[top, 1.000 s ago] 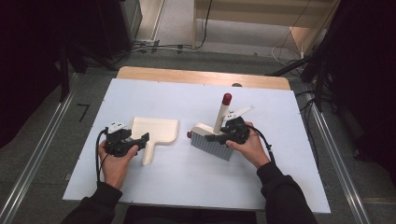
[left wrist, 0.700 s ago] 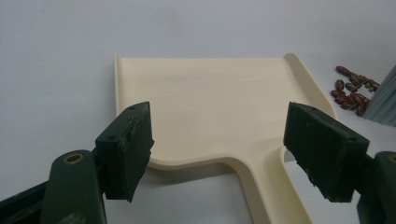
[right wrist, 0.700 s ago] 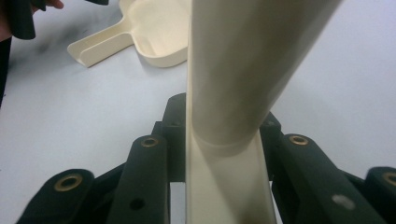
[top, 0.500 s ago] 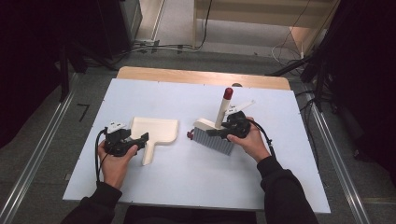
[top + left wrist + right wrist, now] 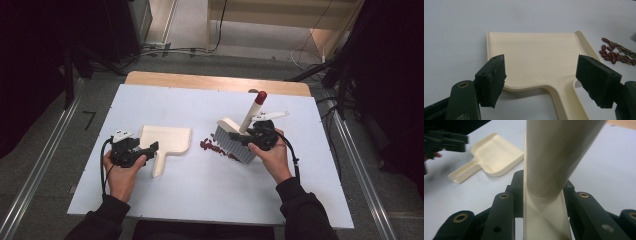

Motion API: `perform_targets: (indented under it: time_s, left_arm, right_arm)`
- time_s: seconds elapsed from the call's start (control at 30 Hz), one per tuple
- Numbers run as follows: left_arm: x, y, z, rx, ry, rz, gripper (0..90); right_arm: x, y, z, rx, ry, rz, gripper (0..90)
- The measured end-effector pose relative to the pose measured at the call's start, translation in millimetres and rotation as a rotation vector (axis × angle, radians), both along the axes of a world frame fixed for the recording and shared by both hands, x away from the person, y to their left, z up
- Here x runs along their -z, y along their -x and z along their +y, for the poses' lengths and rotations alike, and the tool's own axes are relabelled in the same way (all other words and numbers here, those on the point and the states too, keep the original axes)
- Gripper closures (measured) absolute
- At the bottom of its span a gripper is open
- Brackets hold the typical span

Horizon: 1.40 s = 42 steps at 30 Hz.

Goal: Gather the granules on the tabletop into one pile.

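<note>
High view looks down on a white table (image 5: 165, 210) where a person works with a gripper in each hand. Largest on the table is a cream dustpan (image 5: 165, 145), lying flat at the left with its scoop toward the far edge and its handle running back toward the person. To its right stands a brush (image 5: 235, 142), bristles on the table and its cream, red-capped handle slanting up and away. Between them, just beside the bristles, lies a small scatter of red beans (image 5: 216, 148). The right gripper (image 5: 255, 137) is clenched on the brush handle; the right gripper view shows the handle (image 5: 544, 170) rising between the closed jaws, with the dustpan (image 5: 496, 157) farther off across the table. The left gripper (image 5: 145, 150) is released: in the left gripper view its jaws stand apart on either side of the dustpan's neck, touching nothing, with the scoop (image 5: 534, 57) straight ahead. That view also shows the beans (image 5: 615, 52) just off the scoop's right corner, closer than the overhead suggests. Sweeping likely runs leftward from the brush to the pan, so the pan probably needs gripping first.
</note>
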<state>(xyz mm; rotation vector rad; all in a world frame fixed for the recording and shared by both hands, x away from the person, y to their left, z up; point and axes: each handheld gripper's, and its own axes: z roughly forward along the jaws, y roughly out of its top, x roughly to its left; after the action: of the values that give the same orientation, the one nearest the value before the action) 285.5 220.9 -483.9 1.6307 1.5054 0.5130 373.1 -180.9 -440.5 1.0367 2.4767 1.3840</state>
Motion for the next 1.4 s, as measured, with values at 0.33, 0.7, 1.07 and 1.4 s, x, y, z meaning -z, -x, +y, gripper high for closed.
perform_targets:
  time_s: [0.33,0.7,1.07,1.4]
  left_arm:
    - [1.5,-2.8,2.3,-0.009,0.002,0.003,24.7]
    - [2.0,-3.5,1.8,-0.006,0.000,0.007,24.7]
    - [1.6,-2.8,2.0,-0.005,0.002,0.003,24.8]
    - [1.5,-2.7,1.8,-0.003,0.000,0.003,24.7]
  right_arm:
    - [10.5,12.1,-16.6,0.176,0.092,-0.040,64.2]
    - [21.0,24.6,2.8,0.317,0.246,-0.155,64.2]
    - [22.7,33.9,47.8,0.420,0.316,-0.167,64.3]
    - [23.7,30.3,61.7,0.473,0.314,-0.151,64.3]
